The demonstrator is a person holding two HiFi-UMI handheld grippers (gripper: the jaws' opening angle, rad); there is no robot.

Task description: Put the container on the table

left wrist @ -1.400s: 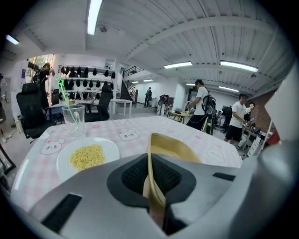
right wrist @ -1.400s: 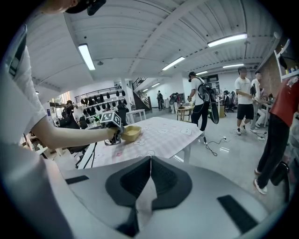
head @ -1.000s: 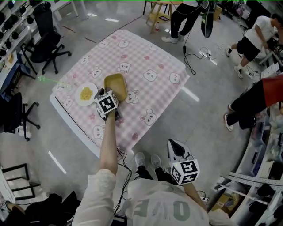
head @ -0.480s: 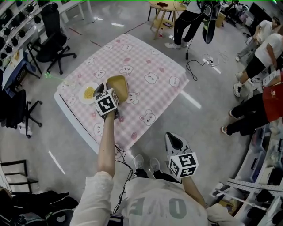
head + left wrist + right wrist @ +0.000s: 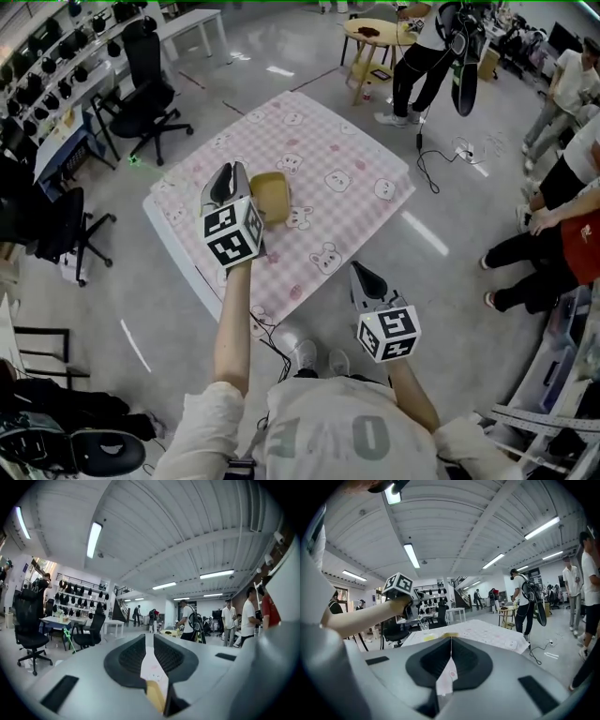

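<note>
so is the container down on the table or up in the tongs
On the table: the head view shows the container lying on the checked cloth beside the left tongs, whose jaws stand apart.

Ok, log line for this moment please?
container: on table | left hand-held gripper: jaws slightly apart, empty, above table | right hand-held gripper: shut, empty, off table
</note>
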